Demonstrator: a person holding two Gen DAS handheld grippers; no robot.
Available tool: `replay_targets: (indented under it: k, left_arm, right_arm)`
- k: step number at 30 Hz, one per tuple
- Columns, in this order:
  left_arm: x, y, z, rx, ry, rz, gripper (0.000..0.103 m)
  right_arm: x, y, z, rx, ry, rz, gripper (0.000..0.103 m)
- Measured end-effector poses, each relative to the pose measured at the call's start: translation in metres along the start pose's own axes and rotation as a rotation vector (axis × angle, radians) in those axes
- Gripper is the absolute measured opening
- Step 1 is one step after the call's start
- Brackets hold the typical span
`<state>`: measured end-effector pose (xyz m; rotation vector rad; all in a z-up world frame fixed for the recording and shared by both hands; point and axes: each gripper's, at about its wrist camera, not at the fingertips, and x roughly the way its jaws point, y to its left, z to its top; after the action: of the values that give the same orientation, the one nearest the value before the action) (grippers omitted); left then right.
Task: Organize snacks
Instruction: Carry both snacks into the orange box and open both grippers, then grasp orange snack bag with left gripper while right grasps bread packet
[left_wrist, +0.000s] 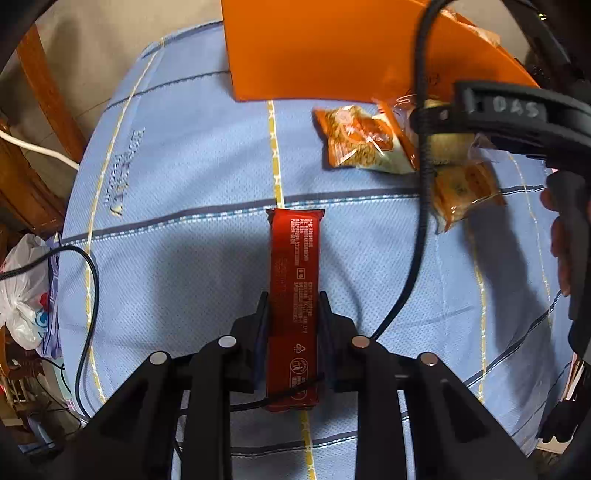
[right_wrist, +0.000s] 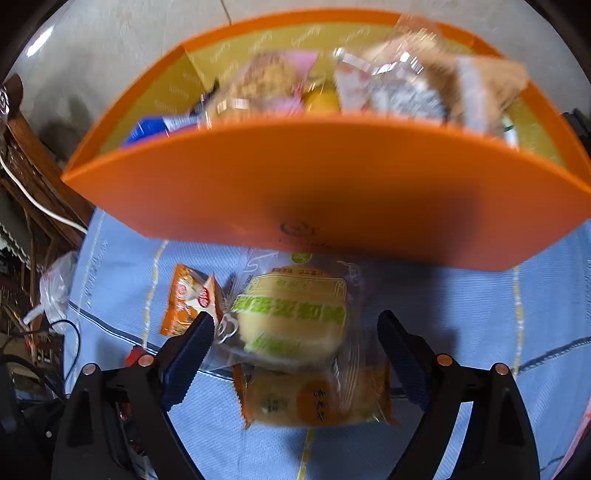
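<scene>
My left gripper (left_wrist: 293, 295) is shut on a long red snack bar (left_wrist: 293, 266), held above the blue cloth. The orange box (left_wrist: 332, 48) stands at the far side. In the right wrist view the orange box (right_wrist: 332, 192) holds several wrapped snacks. My right gripper (right_wrist: 295, 325) is open, its fingers either side of a clear-wrapped round bun with green lettering (right_wrist: 291, 317). An orange-wrapped cake (right_wrist: 314, 398) lies just under the bun. A small orange snack packet (right_wrist: 184, 302) lies left of it, also seen in the left wrist view (left_wrist: 358, 140).
A blue checked cloth (left_wrist: 166, 221) covers the table. A black cable (left_wrist: 88, 295) trails over its left edge. A white plastic bag (left_wrist: 26, 291) and wooden furniture (left_wrist: 48, 96) sit left of the table. The right gripper's body (left_wrist: 517, 110) hangs at the upper right.
</scene>
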<state>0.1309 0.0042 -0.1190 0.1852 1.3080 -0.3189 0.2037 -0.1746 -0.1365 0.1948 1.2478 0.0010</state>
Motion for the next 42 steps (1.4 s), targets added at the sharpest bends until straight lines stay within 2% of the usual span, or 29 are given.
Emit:
replay_targets:
  k: [2,4,9,12,17,22,26,32,38,39,40,41,42]
  left_arm:
    - [-0.001,0.001,0.0,-0.009,0.0,-0.005,0.023]
    - [-0.003,0.002,-0.001,-0.016,0.0,-0.006,0.023]
    - [-0.015,0.005,0.004,-0.028,-0.029,-0.008,0.023]
    - [-0.032,0.001,0.011,-0.02,-0.068,-0.009,0.023]
    - [-0.081,-0.007,0.039,0.006,-0.182,-0.033,0.023]
    - [-0.118,-0.018,0.086,0.03,-0.283,-0.052,0.023]
    - [-0.132,-0.027,0.117,0.026,-0.328,-0.063,0.023]
    - [-0.124,-0.033,0.174,-0.005,-0.328,-0.086,0.023]
    - [-0.101,-0.034,0.21,-0.035,-0.296,-0.093,0.024]
    - [-0.094,-0.033,0.215,-0.053,-0.285,-0.092,0.027]
    - [-0.091,-0.032,0.218,-0.068,-0.284,-0.088,0.036]
    - [-0.086,-0.03,0.221,-0.096,-0.283,-0.062,0.07]
    - [-0.085,-0.028,0.221,-0.123,-0.286,-0.017,0.093]
  right_arm:
    - [0.002,0.001,-0.002,-0.022,-0.009,-0.006,0.066]
    - [-0.005,-0.001,-0.006,-0.029,-0.023,0.01,0.06]
    - [-0.048,-0.023,-0.025,0.007,-0.117,0.086,0.06]
    - [-0.073,-0.038,-0.035,0.024,-0.164,0.101,0.06]
    - [-0.13,-0.058,-0.039,0.025,-0.285,0.114,0.06]
    - [-0.174,-0.066,-0.017,0.004,-0.392,0.113,0.06]
    - [-0.187,-0.066,0.013,-0.021,-0.437,0.096,0.061]
    - [-0.176,-0.063,0.057,-0.045,-0.443,0.075,0.061]
    - [-0.148,-0.061,0.086,-0.039,-0.414,0.039,0.063]
    - [-0.143,-0.062,0.089,-0.034,-0.413,0.028,0.063]
    - [-0.137,-0.064,0.092,-0.025,-0.407,0.009,0.071]
    - [-0.131,-0.066,0.094,-0.015,-0.388,-0.014,0.082]
    - [-0.127,-0.067,0.094,-0.001,-0.367,-0.041,0.084]
